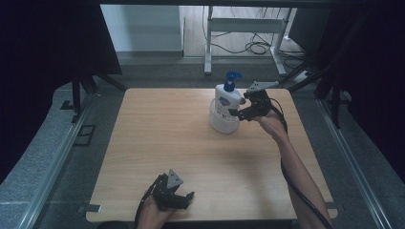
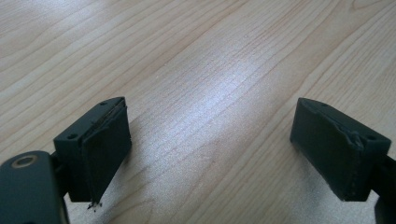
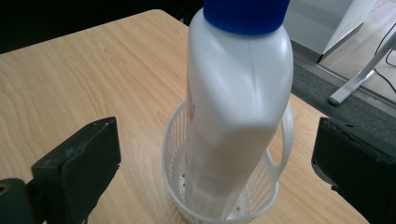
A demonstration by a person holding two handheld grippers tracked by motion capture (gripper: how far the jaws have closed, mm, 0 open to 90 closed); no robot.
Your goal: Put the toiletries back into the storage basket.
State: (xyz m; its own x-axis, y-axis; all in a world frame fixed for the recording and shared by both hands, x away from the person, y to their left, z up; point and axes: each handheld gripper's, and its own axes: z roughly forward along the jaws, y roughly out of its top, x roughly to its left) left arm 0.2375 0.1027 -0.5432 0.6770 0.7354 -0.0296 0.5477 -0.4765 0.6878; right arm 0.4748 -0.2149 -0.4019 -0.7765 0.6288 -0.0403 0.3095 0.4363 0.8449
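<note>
White pump bottle [image 1: 226, 101] already stands in the small basket [image 1: 223, 123] at the tabletop's [image 1: 157, 143] far side; our right claw [image 1: 242, 109] gapes beside it, our left claw [image 1: 184, 198] rests open, empty.

The person's left hand [image 1: 152, 213] holds the left gripper [image 1: 184, 199] low at the near edge, its jaws spread wide apart with nothing between them. The right forearm [image 1: 297, 169] stretches far forward, and the right gripper [image 1: 235, 112] points leftward with its jaws parted wide.
</note>
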